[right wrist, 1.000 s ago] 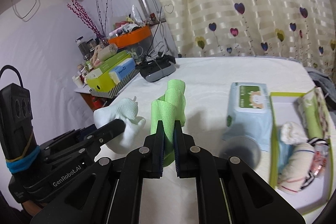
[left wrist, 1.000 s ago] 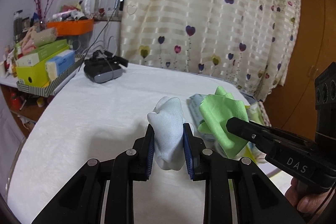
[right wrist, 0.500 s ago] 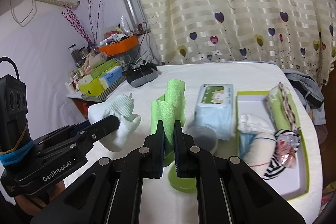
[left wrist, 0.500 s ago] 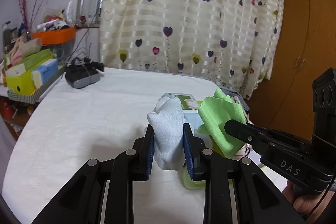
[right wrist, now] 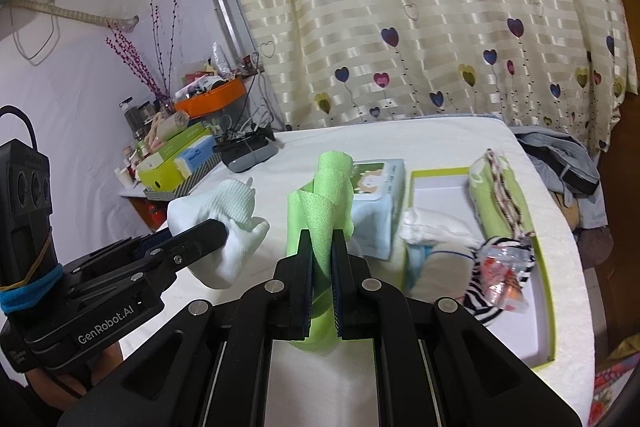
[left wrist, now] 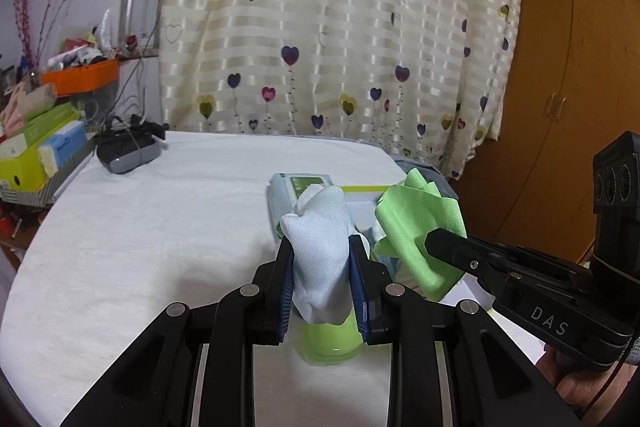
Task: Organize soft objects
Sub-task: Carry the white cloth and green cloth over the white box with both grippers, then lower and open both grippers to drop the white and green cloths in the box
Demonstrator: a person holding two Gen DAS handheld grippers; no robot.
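- Left gripper (left wrist: 322, 277) clamped on a white sock (left wrist: 320, 247), held aloft above the white table (left wrist: 160, 227), just over a green cup (left wrist: 332, 345).
- Right gripper (right wrist: 322, 287) pinched tight on a green cloth (right wrist: 320, 203), raised beside the sock.
- Beyond both: a wipes pack (right wrist: 378, 203) and a green-rimmed tray (right wrist: 546, 287) filled with rolled socks and cloths.
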